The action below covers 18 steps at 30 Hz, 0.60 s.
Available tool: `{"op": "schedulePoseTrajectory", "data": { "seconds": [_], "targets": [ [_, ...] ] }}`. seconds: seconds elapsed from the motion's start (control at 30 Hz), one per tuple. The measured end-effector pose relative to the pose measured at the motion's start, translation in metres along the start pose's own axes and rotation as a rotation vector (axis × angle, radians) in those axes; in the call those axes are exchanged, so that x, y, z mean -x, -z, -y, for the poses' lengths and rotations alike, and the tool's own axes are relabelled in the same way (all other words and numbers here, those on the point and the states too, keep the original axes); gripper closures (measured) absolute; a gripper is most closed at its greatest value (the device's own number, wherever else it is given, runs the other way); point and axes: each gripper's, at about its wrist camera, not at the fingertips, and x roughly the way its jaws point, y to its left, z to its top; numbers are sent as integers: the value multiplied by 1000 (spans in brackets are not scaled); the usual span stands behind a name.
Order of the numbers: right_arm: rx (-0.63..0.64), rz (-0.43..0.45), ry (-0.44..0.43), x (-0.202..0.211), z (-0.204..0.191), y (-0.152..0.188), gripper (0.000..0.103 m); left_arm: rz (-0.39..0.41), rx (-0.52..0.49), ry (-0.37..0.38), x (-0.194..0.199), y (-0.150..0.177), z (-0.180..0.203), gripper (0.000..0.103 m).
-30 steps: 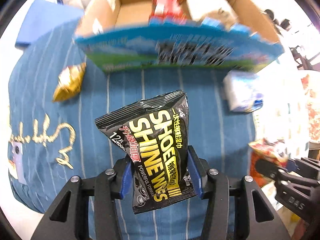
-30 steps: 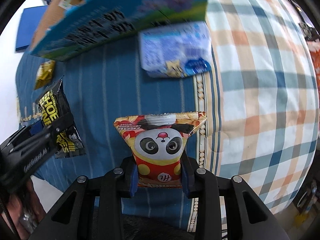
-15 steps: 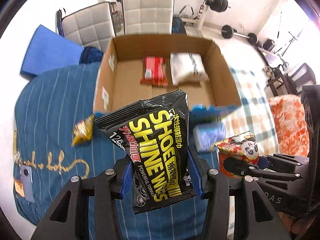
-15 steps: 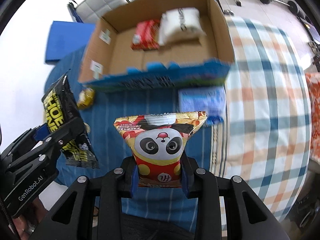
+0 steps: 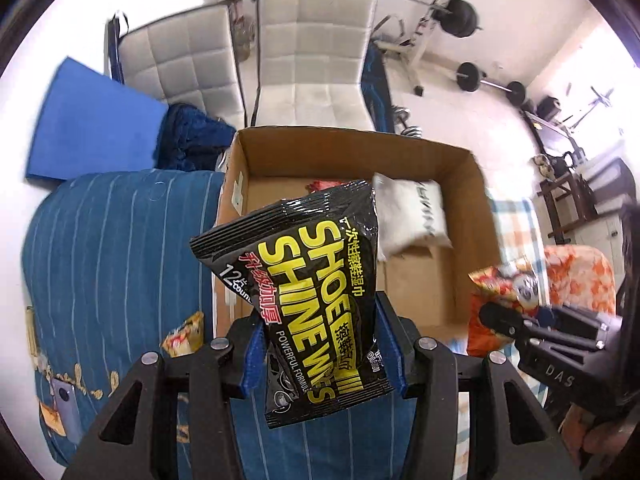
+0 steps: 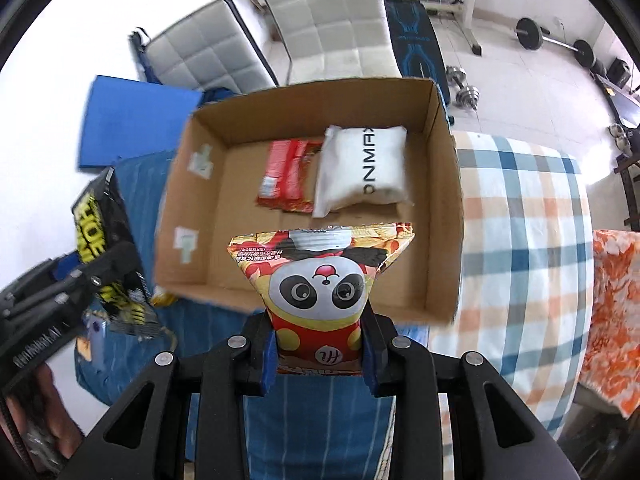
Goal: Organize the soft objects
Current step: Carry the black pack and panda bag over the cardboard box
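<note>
Glossy black plastic film wraps the wipes pack (image 5: 316, 300), the panda snack bag (image 6: 320, 280) is shiny foil, the box (image 6: 444, 216) matt corrugated cardboard, the bedcover (image 5: 120, 248) woven cloth.

A home room (part gym): barbell rack (image 5: 436, 12), dumbbells (image 6: 464, 84), white chairs (image 5: 316, 64).

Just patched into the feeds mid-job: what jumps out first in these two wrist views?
Each gripper is clamped on a packet: the left gripper grips a black SHOE SHINE WIPES pack, the right gripper a red panda snack bag. Both hang over the near edge of the open cardboard box, where a white pouch and a red packet lie side by side at the far end.
</note>
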Motion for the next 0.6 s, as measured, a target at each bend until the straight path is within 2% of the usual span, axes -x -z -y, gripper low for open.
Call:
{"op": "schedulePoseTrajectory", "data": {
  "seconds": [0.2,0.43,0.6],
  "targets": [
    [-55,-117,48,-71,21,-37,68,-101,16,-22,-61,-46,-18,57],
    [-60,-220,95,-138,33,-46,68,-208,-29,-100,-134,-78,-26,57],
    [-29,-269,118,-163,29,-49,68,-275,-93,-127,-174,-91,-20,57]
  ]
}}
